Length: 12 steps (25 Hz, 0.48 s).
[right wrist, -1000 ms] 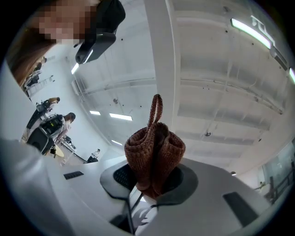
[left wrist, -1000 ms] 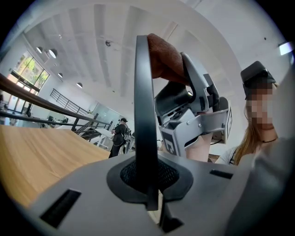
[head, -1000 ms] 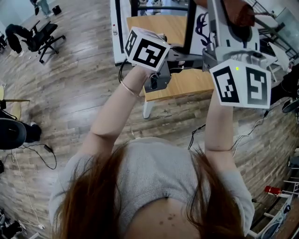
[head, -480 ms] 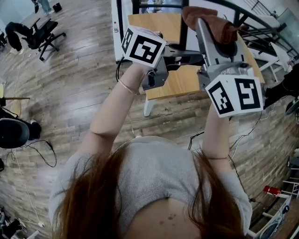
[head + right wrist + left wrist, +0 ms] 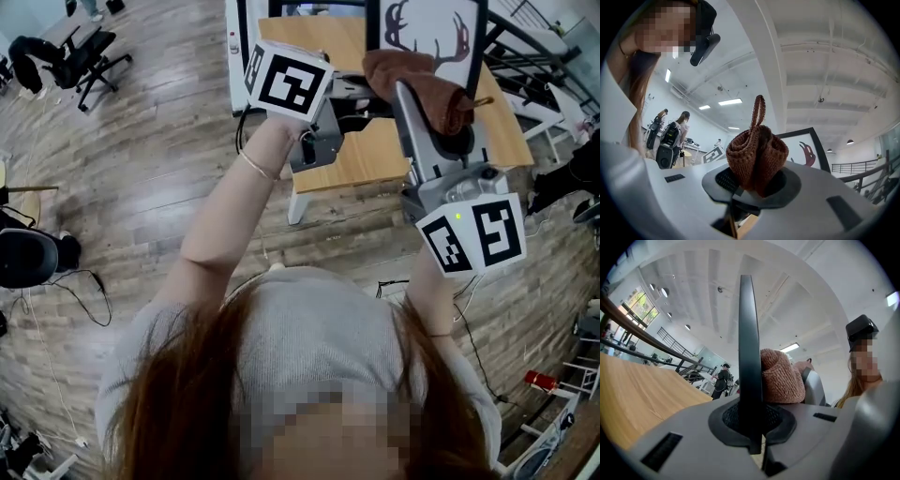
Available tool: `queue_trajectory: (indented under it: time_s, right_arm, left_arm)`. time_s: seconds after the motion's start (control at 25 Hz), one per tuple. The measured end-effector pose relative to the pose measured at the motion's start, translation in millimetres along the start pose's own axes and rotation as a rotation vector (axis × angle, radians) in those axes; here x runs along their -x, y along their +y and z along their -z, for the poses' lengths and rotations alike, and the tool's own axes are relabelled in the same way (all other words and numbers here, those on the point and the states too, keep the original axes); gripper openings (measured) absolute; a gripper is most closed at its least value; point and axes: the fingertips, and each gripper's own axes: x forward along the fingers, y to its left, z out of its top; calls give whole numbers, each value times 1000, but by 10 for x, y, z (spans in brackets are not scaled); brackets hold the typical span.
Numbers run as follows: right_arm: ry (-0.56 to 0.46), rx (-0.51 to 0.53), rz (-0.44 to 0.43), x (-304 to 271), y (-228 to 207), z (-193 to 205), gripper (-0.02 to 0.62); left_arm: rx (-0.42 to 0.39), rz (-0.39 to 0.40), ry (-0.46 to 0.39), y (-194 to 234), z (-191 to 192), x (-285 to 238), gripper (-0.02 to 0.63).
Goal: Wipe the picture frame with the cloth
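Note:
A black picture frame with an antler print is held up over a wooden table. My left gripper comes in from the left and is shut on the frame's edge; in the left gripper view that edge stands upright between the jaws. My right gripper is shut on a bunched brown knitted cloth, which lies against the frame's lower part. In the right gripper view the cloth fills the jaws, its loop sticking up, and the frame shows just behind it. From the left gripper, the cloth appears to the right of the frame's edge.
The wooden floor carries an office chair at top left, a dark round seat at the left edge and loose cables. A railing runs behind the table. People stand far off.
My right gripper with the cloth has come down the picture, from beside the frame's top to its lower part. The antler print now shows whole. The left gripper has hardly moved.

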Motion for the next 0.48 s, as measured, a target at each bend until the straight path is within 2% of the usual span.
queue_trajectory:
  time_s: [0.16,0.32,0.48]
  right_arm:
    - [14,-7,1,91,30,68,97]
    - [9,-34,-6,187,31,109,97]
    - [24,-45,-13,367,36,324,97]
  left_arm:
    - [-7,-23,20,82,65,-6,17]
    - [26,-13,-7,156,51,2,17]
    - [48,-13,-24,251,159,-27,17]
